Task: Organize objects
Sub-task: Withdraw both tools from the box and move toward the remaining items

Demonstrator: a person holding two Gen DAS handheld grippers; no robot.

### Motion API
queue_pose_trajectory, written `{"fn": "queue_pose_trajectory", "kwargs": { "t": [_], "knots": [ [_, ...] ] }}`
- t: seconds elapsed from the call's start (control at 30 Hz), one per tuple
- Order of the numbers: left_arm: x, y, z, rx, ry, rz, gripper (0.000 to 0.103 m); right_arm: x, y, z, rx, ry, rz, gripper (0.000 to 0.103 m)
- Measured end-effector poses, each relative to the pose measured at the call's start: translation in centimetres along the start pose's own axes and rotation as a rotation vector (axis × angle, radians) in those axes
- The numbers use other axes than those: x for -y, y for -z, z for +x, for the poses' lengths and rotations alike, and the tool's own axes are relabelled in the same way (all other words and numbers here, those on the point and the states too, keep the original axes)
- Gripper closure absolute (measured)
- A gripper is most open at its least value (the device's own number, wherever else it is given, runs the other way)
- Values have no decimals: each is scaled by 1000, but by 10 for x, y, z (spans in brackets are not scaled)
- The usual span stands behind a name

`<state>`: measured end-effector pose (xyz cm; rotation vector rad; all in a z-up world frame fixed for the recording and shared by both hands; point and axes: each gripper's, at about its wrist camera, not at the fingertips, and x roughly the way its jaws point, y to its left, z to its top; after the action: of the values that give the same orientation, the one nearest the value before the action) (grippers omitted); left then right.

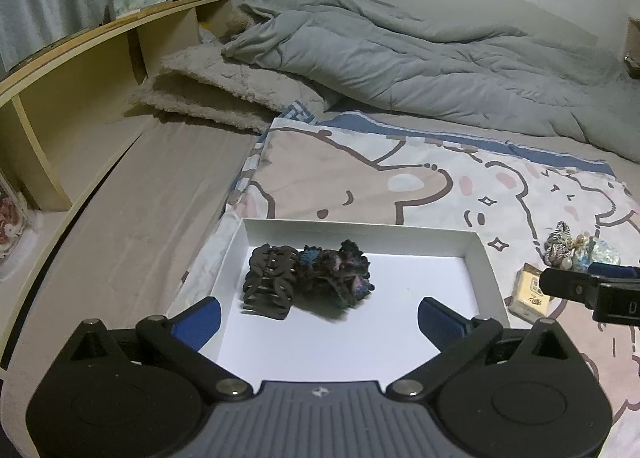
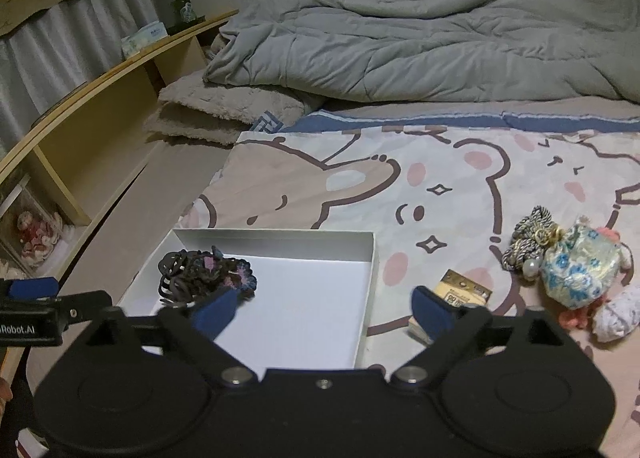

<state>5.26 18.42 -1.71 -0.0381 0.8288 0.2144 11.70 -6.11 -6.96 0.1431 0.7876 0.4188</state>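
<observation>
The white box point(image 1: 476, 254) lies on the cartoon-print sheet point(image 2: 460, 186) near the front of the bed, and two items sit in its far left corner, touching each other: a dark claw hair clip point(image 1: 269, 278) and a dark crocheted scrunchie point(image 1: 336, 272) flecked with pink and blue. The rest of the box floor is bare. To the right of the box, out on the sheet, a small yellowish packet point(image 2: 460, 290) lies just beside the box wall, and farther right a cluster waits: a striped twisted hair tie point(image 2: 528, 236), a floral fabric pouch point(image 2: 580, 268) and a pale lacy piece point(image 2: 618, 314). The task looks roughly a third done, with four or so items left to bring in. The left gripper point(image 1: 320, 318) hovers over the box's near edge, jaws spread wide and empty. The right gripper point(image 2: 324, 312) is likewise wide open and holds nothing, its right finger just in front of the packet, which seems the likely next pick.
</observation>
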Motion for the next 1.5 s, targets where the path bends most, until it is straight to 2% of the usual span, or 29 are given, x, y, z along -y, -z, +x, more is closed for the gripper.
{"fn": "queue_pose_trajectory", "kwargs": {
  "t": [0.13,0.4,0.6,1.3,1.5],
  "knots": [
    [4,0,-3,4,7,1,0,-1,0,-6,4,15,-27,0],
    [13,-5,-6,9,28,-19,0,8,-8,-24,12,48,-78,0],
    [29,-13,-6,29,55,-13,0,32,-17,-41,33,120,-104,0],
    [123,-36,11,81,157,44,0,147,-24,-78,106,265,35,0],
    [154,-38,22,91,191,96,0,185,-21,-91,124,318,94,0]
  ]
}}
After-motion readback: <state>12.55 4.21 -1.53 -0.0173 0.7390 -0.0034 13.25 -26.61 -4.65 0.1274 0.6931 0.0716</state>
